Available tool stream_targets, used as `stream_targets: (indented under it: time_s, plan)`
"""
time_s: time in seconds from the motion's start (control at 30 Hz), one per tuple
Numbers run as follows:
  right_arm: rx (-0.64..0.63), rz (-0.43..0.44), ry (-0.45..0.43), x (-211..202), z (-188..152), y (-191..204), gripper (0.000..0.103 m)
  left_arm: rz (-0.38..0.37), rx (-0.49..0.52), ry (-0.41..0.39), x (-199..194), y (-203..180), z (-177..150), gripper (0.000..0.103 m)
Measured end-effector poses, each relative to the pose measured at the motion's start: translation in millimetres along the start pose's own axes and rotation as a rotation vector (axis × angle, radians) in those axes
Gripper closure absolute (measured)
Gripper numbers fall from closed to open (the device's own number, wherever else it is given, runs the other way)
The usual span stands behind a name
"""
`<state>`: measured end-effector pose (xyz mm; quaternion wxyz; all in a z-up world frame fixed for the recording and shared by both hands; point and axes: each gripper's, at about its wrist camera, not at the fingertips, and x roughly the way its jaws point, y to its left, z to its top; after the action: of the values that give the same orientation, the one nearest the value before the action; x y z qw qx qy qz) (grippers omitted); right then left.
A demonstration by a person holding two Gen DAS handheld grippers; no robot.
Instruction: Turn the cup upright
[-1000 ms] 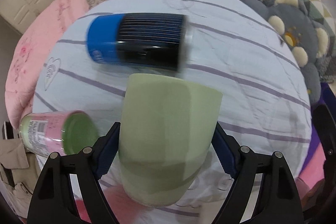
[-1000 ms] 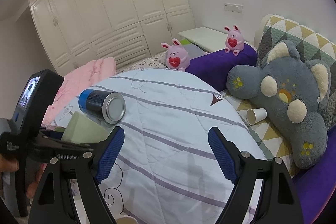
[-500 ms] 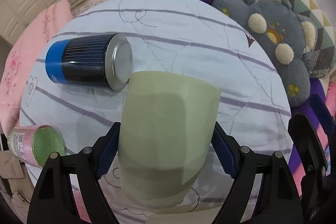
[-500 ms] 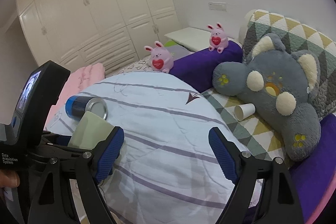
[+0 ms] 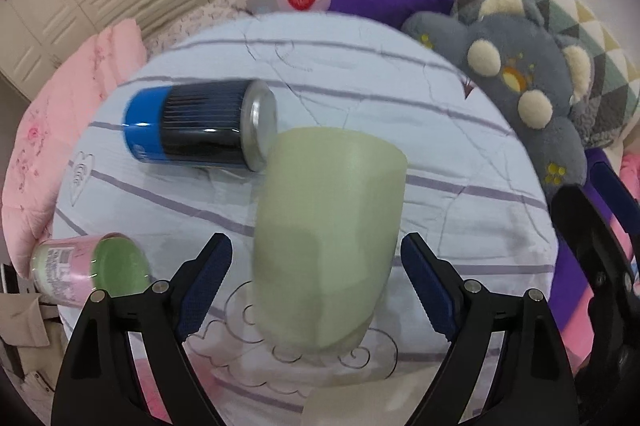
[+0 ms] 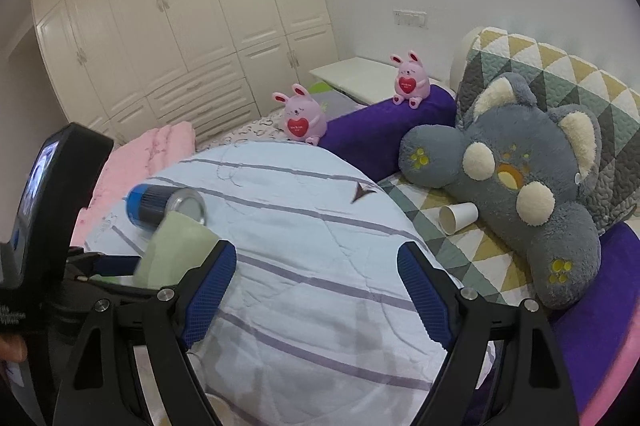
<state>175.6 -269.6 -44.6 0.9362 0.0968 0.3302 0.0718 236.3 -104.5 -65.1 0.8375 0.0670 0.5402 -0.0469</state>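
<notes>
Cup (image 5: 326,238), pale green, stands between the spread left tongs (image 5: 316,286), apart from both blue pads, on the striped quilt (image 5: 460,154). Just behind the cup lies a blue can (image 5: 196,124). Right tongs (image 6: 316,294) hang spread, holding nothing.

The bed carries a pale blue quilt (image 5: 360,98) with purple stripes. On it lie a blue and black can (image 5: 200,124) on its side at 10 o'clock of the left wrist view, a pink and green can (image 5: 86,272) on its side at 8 o'clock, and the green cup (image 5: 328,242) at center. A white paper cup (image 6: 458,217) lies on the triangle-patterned sheet (image 6: 472,250) at 3 o'clock of the right wrist view, touching a grey plush toy (image 6: 520,178).
</notes>
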Motion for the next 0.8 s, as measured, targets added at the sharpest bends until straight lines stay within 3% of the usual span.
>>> stream_targets:
  time_s: [0.3,0.6,0.8]
  plan:
    - [0.018,0.044,0.028,-22,12,25,0.019,-0.029,-0.029,-0.150,-46,21,-25,0.014]
    - [0.049,0.088,0.087,-35,11,46,0.019,-0.020,-0.075,-0.434,-95,41,-67,0.000]
    - [0.067,0.101,0.163,-29,7,58,0.019,0.016,-0.049,-0.401,-89,41,-75,0.000]
